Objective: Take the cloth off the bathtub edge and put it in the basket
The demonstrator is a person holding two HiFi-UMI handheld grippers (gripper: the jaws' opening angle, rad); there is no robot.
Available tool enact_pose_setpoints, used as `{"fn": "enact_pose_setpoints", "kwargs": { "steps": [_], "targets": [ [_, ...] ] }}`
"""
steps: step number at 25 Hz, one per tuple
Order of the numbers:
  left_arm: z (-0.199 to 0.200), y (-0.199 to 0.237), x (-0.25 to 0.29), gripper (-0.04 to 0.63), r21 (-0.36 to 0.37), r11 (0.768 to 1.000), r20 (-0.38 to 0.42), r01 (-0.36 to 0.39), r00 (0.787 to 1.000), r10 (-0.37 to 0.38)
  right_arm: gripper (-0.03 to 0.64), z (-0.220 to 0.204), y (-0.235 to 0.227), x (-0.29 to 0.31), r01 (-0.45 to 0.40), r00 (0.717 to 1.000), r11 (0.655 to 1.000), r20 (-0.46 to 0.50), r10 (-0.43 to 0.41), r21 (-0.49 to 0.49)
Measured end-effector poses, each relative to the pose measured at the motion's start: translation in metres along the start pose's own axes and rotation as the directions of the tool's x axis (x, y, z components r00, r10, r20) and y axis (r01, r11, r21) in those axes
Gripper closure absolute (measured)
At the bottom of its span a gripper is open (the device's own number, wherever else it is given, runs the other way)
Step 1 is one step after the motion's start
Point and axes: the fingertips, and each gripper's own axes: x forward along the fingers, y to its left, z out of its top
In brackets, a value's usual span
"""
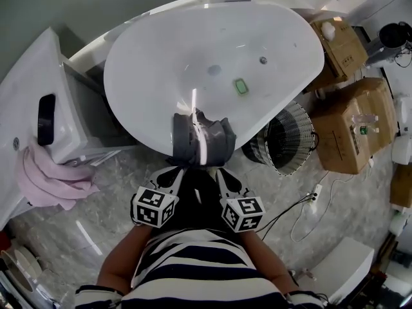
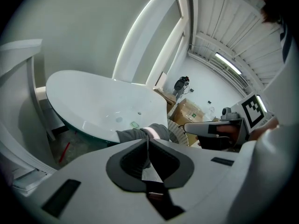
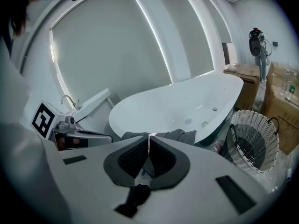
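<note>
A grey cloth (image 1: pixel 203 137) hangs over the near edge of the white bathtub (image 1: pixel 129 102). Just below its hem, my left gripper (image 1: pixel 181 170) and right gripper (image 1: pixel 219 172) are side by side, both shut and empty, tips short of the cloth. Beyond the closed tips of the left gripper (image 2: pixel 148 141) in the left gripper view, the cloth (image 2: pixel 135 134) lies on the rim. In the right gripper view the cloth (image 3: pixel 180 135) shows past the shut right gripper (image 3: pixel 149 136). A wire basket (image 1: pixel 290 137) (image 3: pixel 254 141) stands on the floor right of the tub.
Cardboard boxes (image 1: pixel 354 127) stand right of the basket. A pink towel (image 1: pixel 45 179) hangs off a white counter (image 1: pixel 26 102) at left. A cable (image 1: pixel 309 205) runs over the marble floor. A small green item (image 1: pixel 241 86) lies inside the tub.
</note>
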Motion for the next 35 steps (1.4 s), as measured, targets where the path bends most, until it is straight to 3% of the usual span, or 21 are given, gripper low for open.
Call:
{"fn": "enact_pose_setpoints", "kwargs": {
  "steps": [5,11,16,26,35],
  "targets": [
    [-0.013,-0.004,0.01,0.575,-0.016,1.0,-0.044,-0.007,0.999,0.006,0.589,-0.012,-0.003,0.007,-0.048,0.997,0.999,-0.063,0.048,0.003],
    [-0.013,0.0,0.013,0.574,-0.038,0.997,-0.05,-0.068,0.997,0.066,0.586,-0.009,-0.01,0.022,-0.094,0.991,0.996,-0.097,0.095,0.008],
    [-0.015,0.006,0.016,0.574,-0.06,0.993,-0.067,-0.105,0.993,0.101,0.512,-0.008,-0.018,0.038,-0.114,0.986,0.992,-0.115,0.12,0.051],
    [-0.018,0.009,0.018,0.572,-0.033,0.989,-0.095,-0.148,0.985,0.144,0.348,-0.017,-0.046,0.046,-0.028,0.99,0.989,-0.131,0.047,0.142],
    [-0.011,0.014,0.019,0.572,0.02,0.985,-0.093,-0.174,0.98,0.175,0.292,-0.022,-0.057,0.059,0.041,0.992,0.978,-0.127,-0.015,0.206]
  ]
}}
